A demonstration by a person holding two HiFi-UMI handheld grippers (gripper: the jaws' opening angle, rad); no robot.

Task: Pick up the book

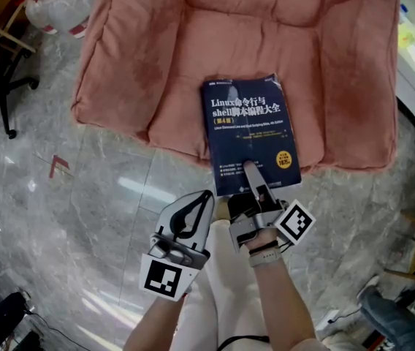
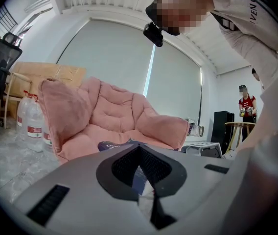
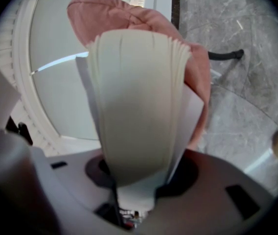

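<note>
**A:** What do the jaws of the right gripper (image 1: 251, 174) hold?

**B:** They are clenched on the book (image 1: 248, 126), at the middle of its near short edge. The right gripper view shows the thick block of pages wedged between them, with one thin leaf splaying off to the side.

**A:** And the left gripper (image 1: 206, 196)?

**B:** Its jaws are pressed together on nothing. It hangs just beside the right one, short of the book.

**A:** Where is the book?

**B:** It lies face up on the seat of the pink chair (image 1: 142, 64), with its near end past the cushion's front rim, over the floor (image 1: 83, 196). Whether it is off the cushion yet cannot be told.

**A:** What could go wrong?

**B:** The book looks heavy and is held at one edge only. On lifting, the far end would likely sag and the book could twist in the jaws. If that loose leaf sits outside the grip, the pages may fan open and slide, and the book could drop to the floor. The soft cushion may also drag on the back cover.
</note>
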